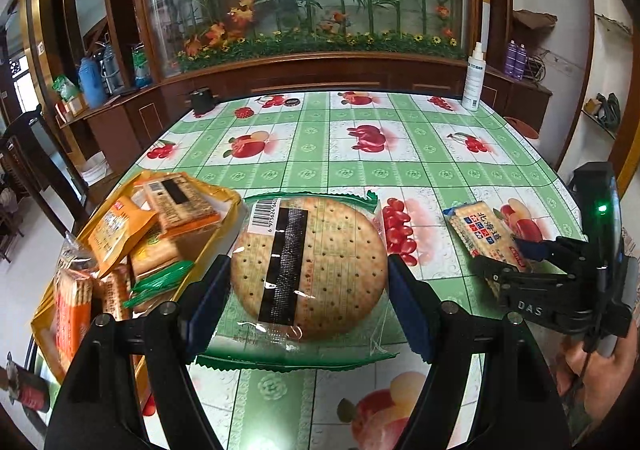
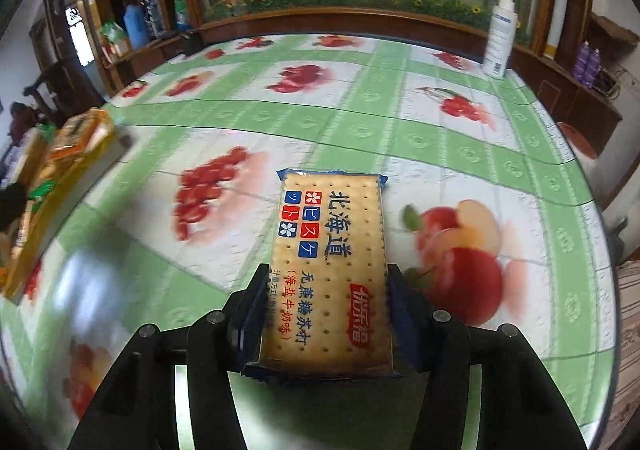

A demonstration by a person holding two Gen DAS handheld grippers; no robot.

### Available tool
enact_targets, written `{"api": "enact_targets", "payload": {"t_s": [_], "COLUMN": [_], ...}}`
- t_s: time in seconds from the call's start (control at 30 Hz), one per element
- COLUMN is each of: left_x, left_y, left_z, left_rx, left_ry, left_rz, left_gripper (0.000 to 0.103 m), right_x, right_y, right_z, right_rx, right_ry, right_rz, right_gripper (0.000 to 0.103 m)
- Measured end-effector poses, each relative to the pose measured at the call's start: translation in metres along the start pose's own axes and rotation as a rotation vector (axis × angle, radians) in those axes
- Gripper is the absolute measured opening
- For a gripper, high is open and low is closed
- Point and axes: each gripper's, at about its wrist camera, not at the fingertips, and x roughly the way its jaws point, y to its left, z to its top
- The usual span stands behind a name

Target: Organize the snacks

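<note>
My left gripper (image 1: 308, 282) is shut on a round biscuit pack (image 1: 308, 262) in a clear, green-edged wrapper, its blue pads pressing both sides, just above the table. A yellow tray (image 1: 218, 209) to its left holds several orange and green snack packs. My right gripper (image 2: 326, 306) is shut on a rectangular cracker pack (image 2: 328, 270) with blue and red print, held over the tablecloth. That pack (image 1: 486, 234) and the right gripper (image 1: 516, 258) also show at the right of the left wrist view. The tray (image 2: 80, 165) shows at the left of the right wrist view.
The table wears a green checked cloth with fruit prints (image 1: 360, 169). A white spray bottle (image 1: 474, 77) stands at the far right corner, and a small black object (image 1: 202, 101) at the far left. Wooden cabinets and a flower display lie behind.
</note>
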Motion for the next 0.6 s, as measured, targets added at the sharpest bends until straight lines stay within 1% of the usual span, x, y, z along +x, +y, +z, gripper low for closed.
{"api": "enact_targets", "payload": {"t_s": [0.1, 0.23, 0.4, 0.6], "left_x": [-0.004, -0.008, -0.014, -0.019], "left_y": [0.006, 0.014, 0.023, 0.032], "left_z": [-0.005, -0.009, -0.013, -0.017], "left_rx": [-0.005, -0.015, -0.031, -0.048], "left_ry": [-0.003, -0.007, -0.018, -0.024], "left_rz": [0.007, 0.019, 0.030, 0.038], "left_gripper": [0.076, 0.076, 0.076, 0.076], "right_x": [-0.009, -0.019, -0.025, -0.029], "right_y": [0.008, 0.022, 0.045, 0.063], "right_z": [-0.004, -0.009, -0.013, -0.021], "right_rx": [0.041, 0.071, 0.056, 0.027], "right_ry": [-0.028, -0.058, -0.069, -0.067], "right_rz": [0.105, 0.222, 0.282, 0.298], "right_gripper": [0.057, 0.057, 0.057, 0.057]}}
